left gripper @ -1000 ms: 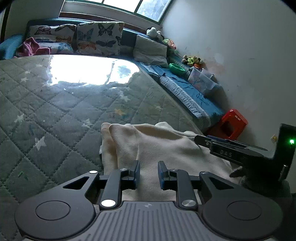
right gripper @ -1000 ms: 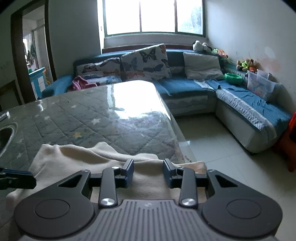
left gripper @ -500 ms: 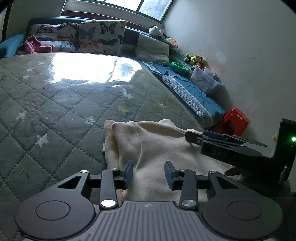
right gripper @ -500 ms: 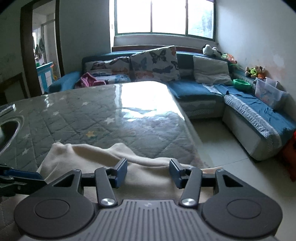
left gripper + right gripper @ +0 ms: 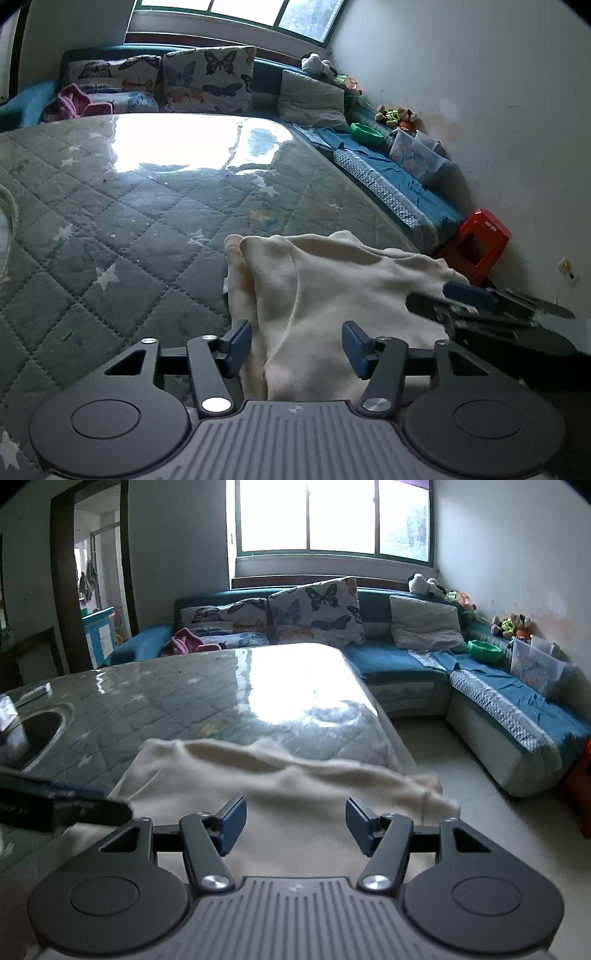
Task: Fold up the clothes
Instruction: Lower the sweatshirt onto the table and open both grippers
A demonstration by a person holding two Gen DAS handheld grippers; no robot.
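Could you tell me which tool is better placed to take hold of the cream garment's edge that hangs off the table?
Right tool: open, beside the cream garment's edge overhanging the table.

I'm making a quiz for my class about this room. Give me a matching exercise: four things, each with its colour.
Things:
1. garment
2. stool
3. bowl
4. sofa

Colours:
A. green
B. blue
C. cream
D. red

Pairs: 1-C, 2-D, 3-A, 4-B
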